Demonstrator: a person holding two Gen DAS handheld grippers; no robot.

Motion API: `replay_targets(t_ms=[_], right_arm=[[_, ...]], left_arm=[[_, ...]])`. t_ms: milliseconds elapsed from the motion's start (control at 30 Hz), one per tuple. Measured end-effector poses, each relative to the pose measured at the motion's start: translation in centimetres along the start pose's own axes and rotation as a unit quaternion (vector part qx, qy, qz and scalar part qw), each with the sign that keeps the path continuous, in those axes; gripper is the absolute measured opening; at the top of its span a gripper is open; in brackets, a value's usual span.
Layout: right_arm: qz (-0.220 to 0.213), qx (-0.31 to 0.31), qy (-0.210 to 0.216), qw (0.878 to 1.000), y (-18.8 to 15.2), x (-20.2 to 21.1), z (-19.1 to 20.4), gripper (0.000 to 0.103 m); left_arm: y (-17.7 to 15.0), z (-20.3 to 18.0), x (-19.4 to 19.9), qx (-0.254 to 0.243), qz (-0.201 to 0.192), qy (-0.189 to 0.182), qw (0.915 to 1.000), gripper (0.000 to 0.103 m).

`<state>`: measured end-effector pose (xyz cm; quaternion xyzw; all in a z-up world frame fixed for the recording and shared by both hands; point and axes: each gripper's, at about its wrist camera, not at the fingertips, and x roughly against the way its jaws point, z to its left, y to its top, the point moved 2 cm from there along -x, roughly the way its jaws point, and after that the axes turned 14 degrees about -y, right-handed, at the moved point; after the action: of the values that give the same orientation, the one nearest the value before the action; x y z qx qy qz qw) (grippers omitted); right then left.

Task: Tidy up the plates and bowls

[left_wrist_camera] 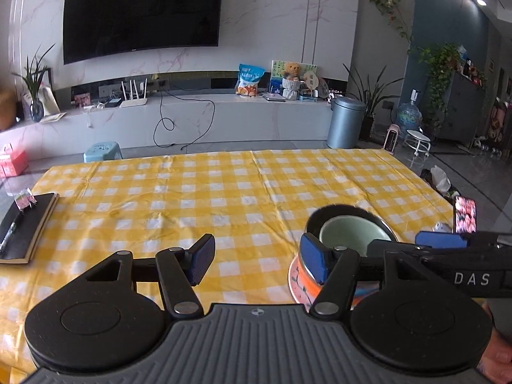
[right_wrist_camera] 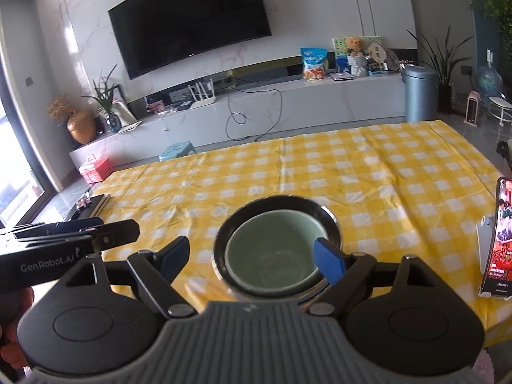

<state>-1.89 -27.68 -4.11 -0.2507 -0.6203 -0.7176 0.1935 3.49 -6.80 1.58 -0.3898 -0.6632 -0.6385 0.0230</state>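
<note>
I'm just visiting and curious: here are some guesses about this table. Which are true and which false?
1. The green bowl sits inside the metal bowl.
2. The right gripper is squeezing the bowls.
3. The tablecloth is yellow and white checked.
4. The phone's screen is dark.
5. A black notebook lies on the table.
1. True. The green bowl is nested in the metal bowl, and the stack stands on a plate.
2. False. The right gripper stands open; its pads do not press on the bowls.
3. True. The tablecloth is yellow and white checked.
4. False. The phone is lit and shows a picture.
5. True. The notebook lies near the table's left edge in the left wrist view.
</note>
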Motion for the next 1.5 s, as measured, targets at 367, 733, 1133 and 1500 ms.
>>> replay_targets(t_ms=[367,733,1133,1500], right_arm=[[-0.020,0.046,-0.011,0.999,-4.8,3.4,1.6,0.084],[-0.042,0.063,-0.040,0.996,-8.8,6.7,1.7,0.088],[-0.076,0.082,-0.061,0.992,-10.4,10.2,2.7,0.092],[-0.107,0.112,-0.061,0.986,-11.3,11.8,3.9,0.096]], left_arm=[[-4.3,-1.1,3.2,0.004,-0.013,0.050,0.9986,0.074],[-6.7,-3.4,5.8,-0.056,-0.006,0.077,0.9954,0.085],[-9.4,-3.0,7.9,-0.012,0.026,0.130,0.9911,0.089],[-9.8,-2.2,9.3,0.020,0.011,0.138,0.9902,0.091]])
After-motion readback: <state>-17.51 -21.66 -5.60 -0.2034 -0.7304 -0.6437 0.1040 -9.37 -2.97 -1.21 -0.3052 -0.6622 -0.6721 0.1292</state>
